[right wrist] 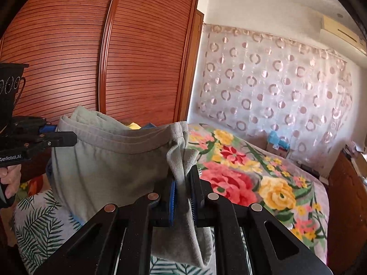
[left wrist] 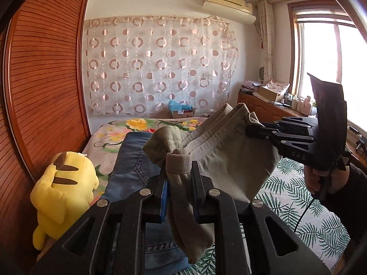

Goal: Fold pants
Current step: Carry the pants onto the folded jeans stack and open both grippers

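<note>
1. The left tongs (left wrist: 179, 174) are pinching one end of the pants (left wrist: 229, 160), with gray cloth bunched between the blue pads and a fold hanging down below them.
2. The right tongs (right wrist: 183, 183) are clamped on the other end of the same pants (right wrist: 110, 160), with a strip of cloth drooping through the gap.
3. The pants are lifted off the bed, stretched between the two tongs, with the hemmed edge running along the top and the rest hanging as a loose panel.
4. In the left wrist view the right tongs (left wrist: 248, 131) show from the side, gripping the far corner, and a hand (left wrist: 318, 178) in a dark sleeve holds their handle.
5. In the right wrist view the left tongs (right wrist: 74, 138) show at the left edge, closed on the cloth, with a hand (right wrist: 10, 180) on the grip below.
6. Below the pants lies a pair of blue jeans (left wrist: 130, 160) on the bed.
7. The bed carries a floral blanket (right wrist: 252, 171) and a leaf-print sheet (left wrist: 298, 206).
8. A yellow plush toy (left wrist: 64, 190) sits beside the jeans, next to the wooden slatted wardrobe (right wrist: 91, 57).
9. A circle-patterned curtain (left wrist: 160, 64) hangs behind the bed, with an air conditioner (left wrist: 229, 4) above it and a bright window (left wrist: 332, 68) to the right.
</note>
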Demonstrator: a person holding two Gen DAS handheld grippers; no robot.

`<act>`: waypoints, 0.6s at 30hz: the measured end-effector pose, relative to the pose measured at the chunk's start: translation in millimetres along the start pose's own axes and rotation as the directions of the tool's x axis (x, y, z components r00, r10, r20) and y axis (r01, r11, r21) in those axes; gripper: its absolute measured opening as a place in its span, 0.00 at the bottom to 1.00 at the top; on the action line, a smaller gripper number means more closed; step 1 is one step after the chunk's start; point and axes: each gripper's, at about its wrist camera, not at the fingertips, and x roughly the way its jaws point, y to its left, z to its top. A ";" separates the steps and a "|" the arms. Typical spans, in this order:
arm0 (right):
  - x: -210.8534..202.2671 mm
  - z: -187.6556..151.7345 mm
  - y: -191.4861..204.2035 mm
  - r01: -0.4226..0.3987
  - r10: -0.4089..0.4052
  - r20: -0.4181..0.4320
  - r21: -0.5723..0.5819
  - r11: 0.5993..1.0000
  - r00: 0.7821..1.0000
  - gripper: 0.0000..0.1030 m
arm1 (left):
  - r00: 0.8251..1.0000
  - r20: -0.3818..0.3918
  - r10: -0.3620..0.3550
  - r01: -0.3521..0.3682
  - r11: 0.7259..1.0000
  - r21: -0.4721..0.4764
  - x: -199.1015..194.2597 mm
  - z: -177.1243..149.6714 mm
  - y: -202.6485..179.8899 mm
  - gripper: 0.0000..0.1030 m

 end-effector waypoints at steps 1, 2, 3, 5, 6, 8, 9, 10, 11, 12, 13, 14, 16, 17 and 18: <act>5.2 0.6 -0.8 -0.006 0.006 -0.001 -0.005 1.000 1.000 0.10 | 1.000 -0.003 0.005 -0.005 1.000 -0.006 1.1 -1.5 3.3 0.17; 11.4 1.4 -2.7 -0.009 0.009 -0.003 -0.011 1.000 1.000 0.10 | 1.000 -0.005 0.010 -0.010 1.000 -0.014 2.4 -2.9 6.6 0.17; 18.4 2.2 -3.6 -0.011 0.011 -0.008 -0.018 1.000 1.000 0.10 | 1.000 -0.008 0.015 -0.015 1.000 -0.023 3.8 -4.9 10.7 0.17; 30.6 4.9 -5.0 -0.015 0.014 -0.016 -0.032 0.999 1.000 0.10 | 1.000 -0.011 0.023 -0.024 0.999 -0.041 5.5 -7.4 16.5 0.17; 36.5 6.3 -5.4 -0.018 0.017 -0.018 -0.039 0.999 1.000 0.10 | 1.000 -0.012 0.027 -0.027 0.998 -0.049 6.2 -9.0 19.1 0.17; 46.2 11.2 -4.6 -0.022 0.021 -0.019 -0.053 0.998 1.000 0.10 | 0.999 -0.012 0.036 -0.037 0.997 -0.062 6.6 -13.0 23.1 0.17; 51.7 13.1 -4.9 -0.025 0.024 -0.018 -0.060 0.998 1.000 0.10 | 0.999 -0.010 0.052 -0.052 0.996 -0.070 6.3 -15.4 24.5 0.17; 57.5 15.9 -4.3 -0.029 0.028 -0.018 -0.068 0.997 0.999 0.10 | 0.998 -0.008 0.056 -0.057 0.996 -0.074 6.5 -16.3 24.8 0.17; 61.3 17.7 -2.9 -0.032 0.030 -0.020 -0.074 0.997 0.999 0.10 | 0.999 -0.006 0.051 -0.051 0.996 -0.077 5.6 -18.5 25.2 0.17; 63.9 18.1 -2.0 -0.035 0.034 -0.021 -0.080 0.996 0.999 0.10 | 0.999 -0.006 0.050 -0.050 0.995 -0.088 4.8 -20.7 26.4 0.17; 68.5 20.0 -0.8 -0.039 0.037 -0.023 -0.087 0.995 0.999 0.10 | 0.998 -0.005 0.055 -0.056 0.994 -0.098 3.8 -22.5 28.4 0.17; 75.0 22.2 0.3 -0.042 0.040 -0.029 -0.097 0.994 0.999 0.10 | 0.998 -0.005 0.061 -0.061 0.992 -0.106 3.3 -23.9 29.4 0.17; 84.6 24.8 3.5 -0.049 0.045 -0.039 -0.117 0.992 0.998 0.10 | 0.998 -0.008 0.066 -0.067 0.990 -0.121 3.1 -26.9 31.6 0.17; 89.6 27.6 4.9 -0.055 0.049 -0.043 -0.124 0.991 0.998 0.10 | 0.998 -0.010 0.069 -0.070 0.989 -0.130 2.9 -28.7 33.0 0.17; 94.5 29.9 6.5 -0.061 0.055 -0.048 -0.133 0.989 0.997 0.10 | 0.997 -0.012 0.074 -0.075 0.986 -0.148 2.3 -31.5 34.9 0.17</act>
